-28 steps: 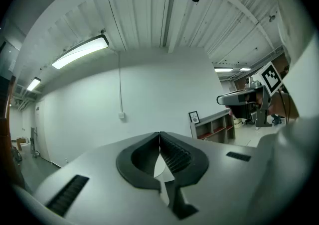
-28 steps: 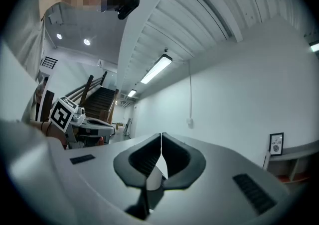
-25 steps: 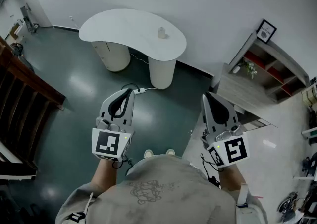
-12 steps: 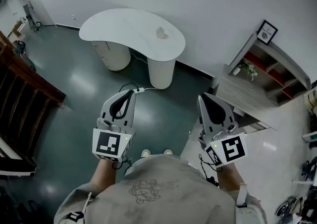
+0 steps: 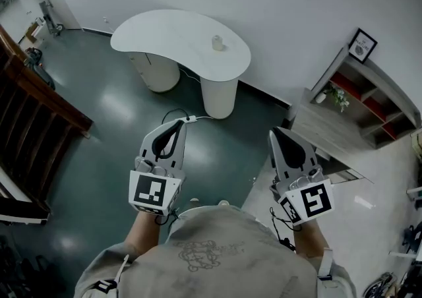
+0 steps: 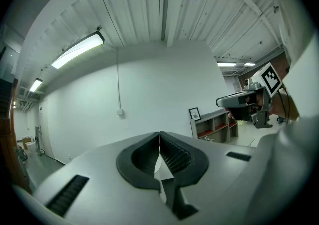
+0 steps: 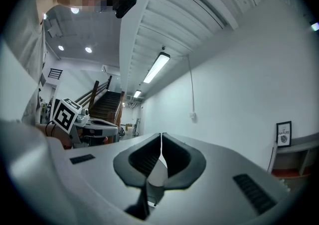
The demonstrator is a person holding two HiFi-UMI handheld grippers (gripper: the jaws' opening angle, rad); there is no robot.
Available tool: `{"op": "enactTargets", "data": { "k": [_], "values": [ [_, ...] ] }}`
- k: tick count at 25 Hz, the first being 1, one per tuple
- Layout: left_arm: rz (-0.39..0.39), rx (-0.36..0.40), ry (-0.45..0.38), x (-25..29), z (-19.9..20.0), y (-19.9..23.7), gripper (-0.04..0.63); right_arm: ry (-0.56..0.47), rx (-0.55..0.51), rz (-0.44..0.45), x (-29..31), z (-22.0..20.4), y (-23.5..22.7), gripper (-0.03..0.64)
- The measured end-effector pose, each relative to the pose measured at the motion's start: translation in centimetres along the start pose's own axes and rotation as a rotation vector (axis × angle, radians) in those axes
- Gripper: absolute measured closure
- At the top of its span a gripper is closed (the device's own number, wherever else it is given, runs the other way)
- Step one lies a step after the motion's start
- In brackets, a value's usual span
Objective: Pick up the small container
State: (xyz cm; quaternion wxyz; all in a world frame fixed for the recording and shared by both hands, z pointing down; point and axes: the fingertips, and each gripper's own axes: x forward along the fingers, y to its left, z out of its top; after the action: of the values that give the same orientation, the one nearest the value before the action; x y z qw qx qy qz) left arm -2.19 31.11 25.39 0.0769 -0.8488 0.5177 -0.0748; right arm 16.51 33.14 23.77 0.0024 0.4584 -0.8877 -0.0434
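Note:
A small pale container (image 5: 217, 43) stands on the white kidney-shaped table (image 5: 165, 34) across the room, near its right end. Both grippers are held level in front of the person, well short of the table. The left gripper (image 5: 179, 122) is shut with nothing in it; its tips meet in the left gripper view (image 6: 159, 133). The right gripper (image 5: 274, 132) is shut and empty too, its jaws closed on each other in the right gripper view (image 7: 161, 134). Neither gripper view shows the container.
A dark wooden staircase (image 5: 26, 119) runs along the left. A low shelf unit (image 5: 356, 102) with a plant (image 5: 336, 94) and a framed picture (image 5: 362, 45) stands at the right. A white cable (image 5: 188, 119) lies on the dark green floor (image 5: 105, 138) below the table's pedestals.
The table and container sit slightly further right in the head view than before, and both grippers have shifted a little lower in it. Both stay shut.

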Motion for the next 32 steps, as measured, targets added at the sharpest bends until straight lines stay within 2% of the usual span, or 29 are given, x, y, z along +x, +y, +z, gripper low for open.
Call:
{"op": "enactTargets", "data": {
  "k": [8, 16, 25, 32],
  "values": [
    [0.025, -0.001, 0.024, 0.5, -1.2, -0.3, 0.577, 0.002, 0.02, -0.001, 0.0, -1.5, -1.3, 0.586],
    [0.017, 0.0, -0.004, 3.1, -2.4, -0.3, 0.577, -0.019, 0.002, -0.018, 1.7, -2.7, -3.0, 0.586],
    [0.008, 0.006, -0.01, 7.6, -2.7, 2.5, 0.577, -0.027, -0.007, -0.023, 6.2, -3.0, -5.5, 0.586],
    [-0.007, 0.003, 0.016, 11.9, -4.1, 5.4, 0.577, 0.017, 0.006, -0.023, 11.1, -4.8, -7.5, 0.586]
  ]
}}
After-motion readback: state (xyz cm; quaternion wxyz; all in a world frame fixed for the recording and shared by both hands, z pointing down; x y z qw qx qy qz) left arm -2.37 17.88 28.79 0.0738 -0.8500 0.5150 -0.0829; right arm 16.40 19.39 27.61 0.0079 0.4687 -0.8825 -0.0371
